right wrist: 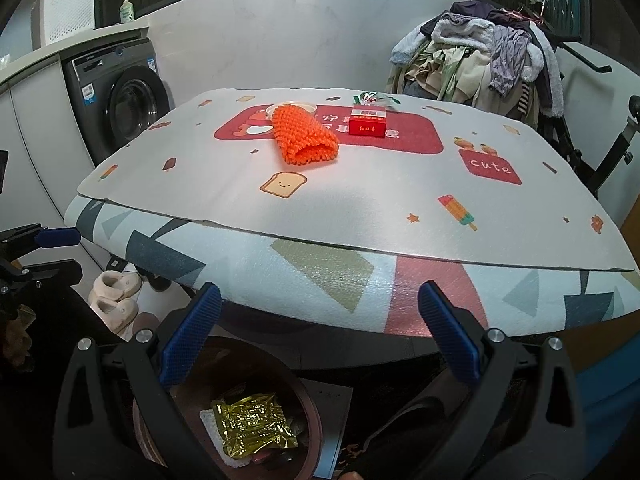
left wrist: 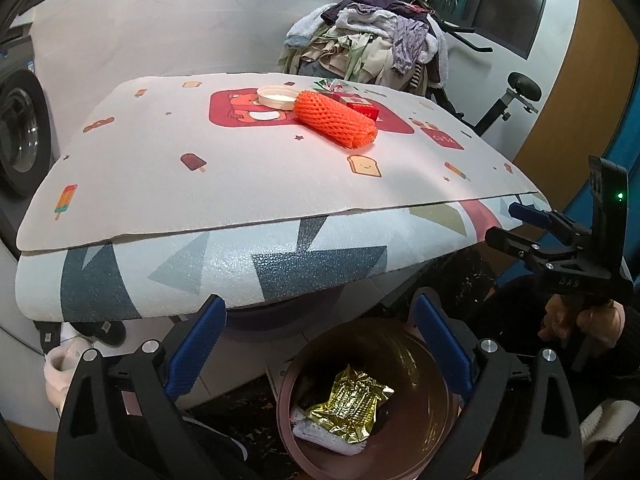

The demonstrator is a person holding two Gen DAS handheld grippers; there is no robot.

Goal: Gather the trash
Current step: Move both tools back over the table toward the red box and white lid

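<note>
In the left wrist view, the left gripper (left wrist: 318, 344) sits nearest, its 2 blue fingers (left wrist: 196, 344) spread wide with nothing between them, above a brown bin (left wrist: 288, 420) on the floor. Inside the bin lie a gold foil wrapper (left wrist: 348, 404) and a white foam net (left wrist: 320, 434). Beyond, on the tabletop (left wrist: 200, 200), an orange foam net (left wrist: 336, 122) lies beside a red box (left wrist: 360, 108) and a white lid (left wrist: 276, 96). The right gripper (left wrist: 516, 226) hangs at the right edge, jaws apart and empty.

In the right wrist view, the right gripper (right wrist: 320, 344) is spread and holds nothing, with the bin (right wrist: 312, 416) low and left of centre, the gold foil wrapper (right wrist: 250, 424) in it. The orange foam net (right wrist: 302, 136) lies just left of the red box (right wrist: 367, 122) on the tabletop (right wrist: 360, 208), a crumpled green-and-white wrapper (right wrist: 370, 98) behind them. The left gripper (right wrist: 48, 252) shows at the left edge, open
</note>
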